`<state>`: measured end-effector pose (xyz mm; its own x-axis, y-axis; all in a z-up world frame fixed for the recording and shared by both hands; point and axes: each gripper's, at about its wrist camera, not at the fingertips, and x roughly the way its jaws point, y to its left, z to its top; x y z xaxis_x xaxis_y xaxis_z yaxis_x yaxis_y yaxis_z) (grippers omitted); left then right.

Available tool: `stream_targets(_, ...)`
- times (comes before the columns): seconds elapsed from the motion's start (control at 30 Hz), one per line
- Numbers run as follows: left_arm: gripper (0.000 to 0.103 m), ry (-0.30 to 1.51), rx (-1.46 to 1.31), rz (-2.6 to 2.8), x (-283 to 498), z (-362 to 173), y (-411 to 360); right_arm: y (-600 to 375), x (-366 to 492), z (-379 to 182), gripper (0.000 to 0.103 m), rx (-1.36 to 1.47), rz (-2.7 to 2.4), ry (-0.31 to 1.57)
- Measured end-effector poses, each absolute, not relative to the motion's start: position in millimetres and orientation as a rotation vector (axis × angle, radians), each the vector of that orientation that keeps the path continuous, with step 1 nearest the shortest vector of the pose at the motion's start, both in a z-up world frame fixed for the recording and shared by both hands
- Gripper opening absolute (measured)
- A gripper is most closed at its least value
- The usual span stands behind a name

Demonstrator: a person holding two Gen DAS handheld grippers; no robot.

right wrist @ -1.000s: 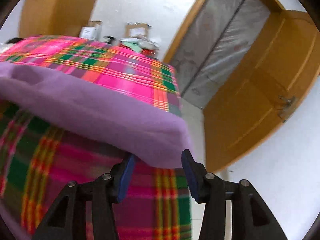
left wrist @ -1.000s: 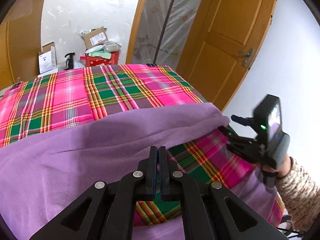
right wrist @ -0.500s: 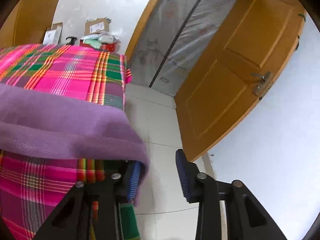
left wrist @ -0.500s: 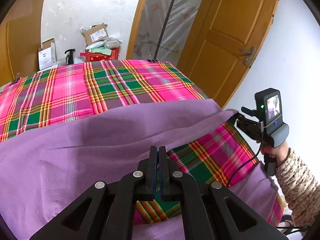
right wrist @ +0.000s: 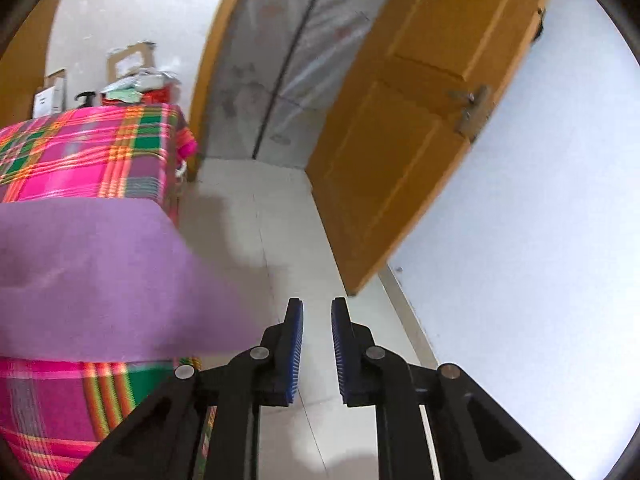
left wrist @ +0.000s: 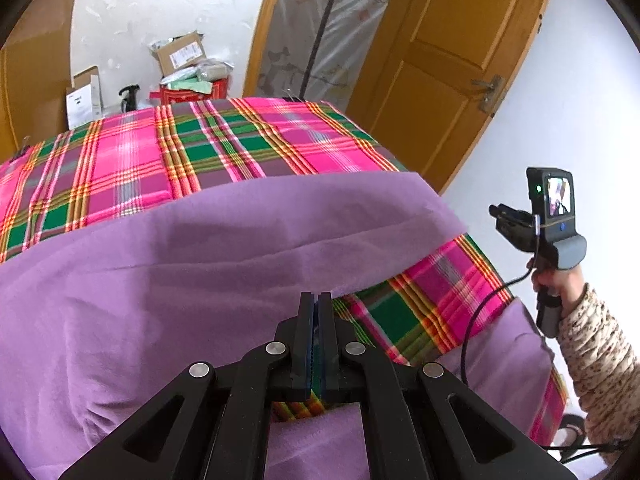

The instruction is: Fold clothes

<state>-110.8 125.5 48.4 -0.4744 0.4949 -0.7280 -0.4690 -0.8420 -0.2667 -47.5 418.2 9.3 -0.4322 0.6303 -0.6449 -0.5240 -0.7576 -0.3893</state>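
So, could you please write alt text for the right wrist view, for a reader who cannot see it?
The right hand-held gripper is open with nothing between its blue pads, above a pale tiled floor. At left, a purple cloth lies folded over a pink and green plaid cover. An orange wooden door stands open ahead.

Black left tool (left wrist: 316,300) with blue ribbed pads and silver screws; floral beige sleeve (left wrist: 596,360).

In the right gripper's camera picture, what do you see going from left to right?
Plaid bedcover → purple cloth → pale floor tiles → right gripper → wooden door → white wall.
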Motion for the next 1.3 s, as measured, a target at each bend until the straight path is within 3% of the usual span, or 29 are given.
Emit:
stream_targets(0.3, 0.002, 0.002, -1.172, 2.294, -96, 50, 125, 385, -45, 25, 0.015, -1.107, 2.518, 0.049)
stream_targets(0.57, 0.003, -0.082, -1.22, 2.349, -82, 54, 83, 321, -62, 6, 0.021, -1.302, 2.603, -0.12)
stream_targets(0.93, 0.012, -0.216, -1.307, 2.56, -39, 51, -33, 237, -12, 75, 0.022, -1.312, 2.861, -0.127)
stream_targets(1.3, 0.013, -0.399, -1.467, 2.696, 14, 25, -139, 98, -8, 29, 0.033, -1.606, 3.081, -0.225)
